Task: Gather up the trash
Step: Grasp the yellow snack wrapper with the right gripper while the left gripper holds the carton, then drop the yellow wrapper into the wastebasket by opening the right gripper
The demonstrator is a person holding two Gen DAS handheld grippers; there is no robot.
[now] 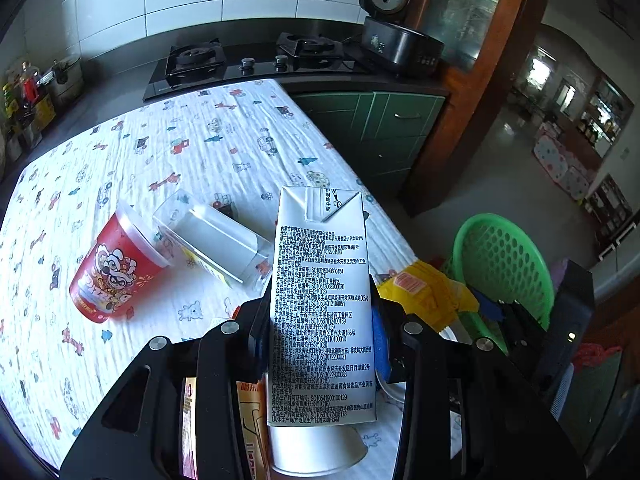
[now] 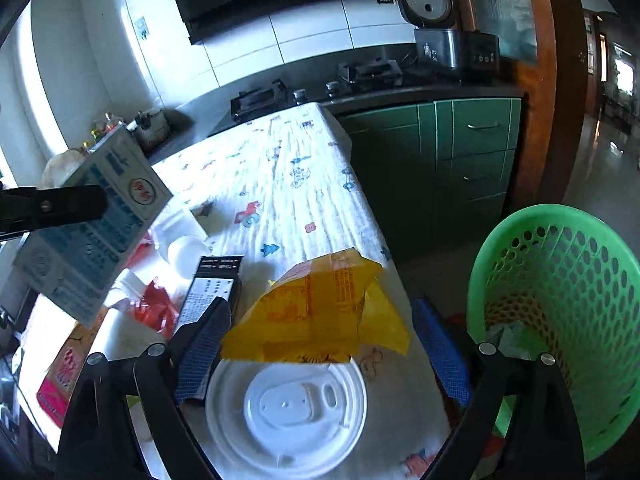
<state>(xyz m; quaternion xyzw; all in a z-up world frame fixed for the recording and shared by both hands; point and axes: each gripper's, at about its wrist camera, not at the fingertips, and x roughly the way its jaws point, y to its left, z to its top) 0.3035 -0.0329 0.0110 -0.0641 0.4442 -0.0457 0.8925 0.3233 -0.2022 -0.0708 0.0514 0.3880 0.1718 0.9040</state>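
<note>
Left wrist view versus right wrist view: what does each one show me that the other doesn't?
Only the left wrist view shows the red snack cup and the clear plastic box lying on the table.

Only the right wrist view shows the white lid between the open right gripper fingers, plus the inside of the basket.

Both show the milk carton held in the left gripper, the yellow wrapper, the green basket, and the patterned tablecloth.
</note>
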